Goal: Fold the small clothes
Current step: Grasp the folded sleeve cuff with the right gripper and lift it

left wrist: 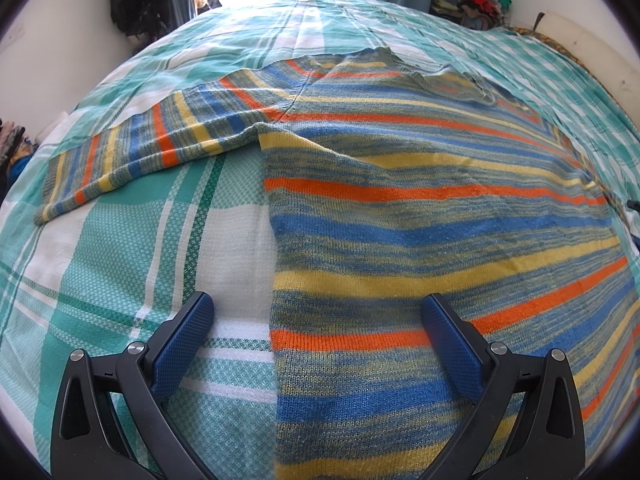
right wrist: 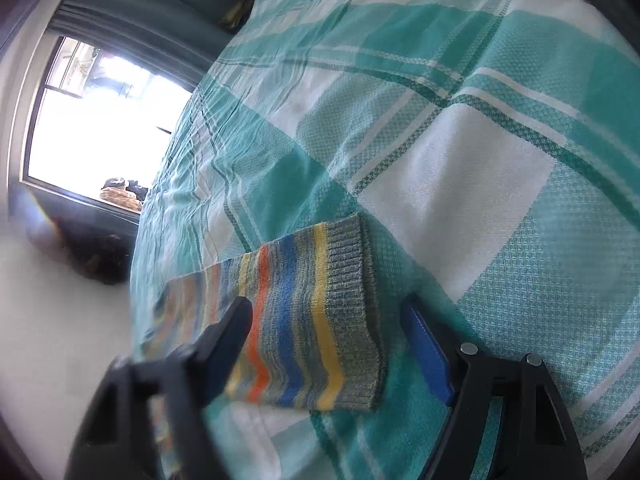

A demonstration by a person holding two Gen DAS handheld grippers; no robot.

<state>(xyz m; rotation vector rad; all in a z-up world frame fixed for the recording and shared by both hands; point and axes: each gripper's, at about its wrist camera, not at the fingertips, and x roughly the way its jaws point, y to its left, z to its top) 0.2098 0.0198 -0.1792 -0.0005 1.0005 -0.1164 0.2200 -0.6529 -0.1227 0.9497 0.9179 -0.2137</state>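
- Striped sweater lay flat on the plaid bedspread.
- Left gripper jaws wide, straddling the sweater's side edge.
- Right gripper jaws wide around the sleeve cuff, near the bed's edge.

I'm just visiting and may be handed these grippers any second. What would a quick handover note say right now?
Left gripper: open, over the side edge of the striped sweater, holding nothing.
Right gripper: open, straddling the ribbed sleeve cuff, not yet clamped.
The sweater lies spread flat on the green checked bedspread, one sleeve stretched out sideways.
Done: laid out. Left: every fold; probably start by bringing the sleeves in.
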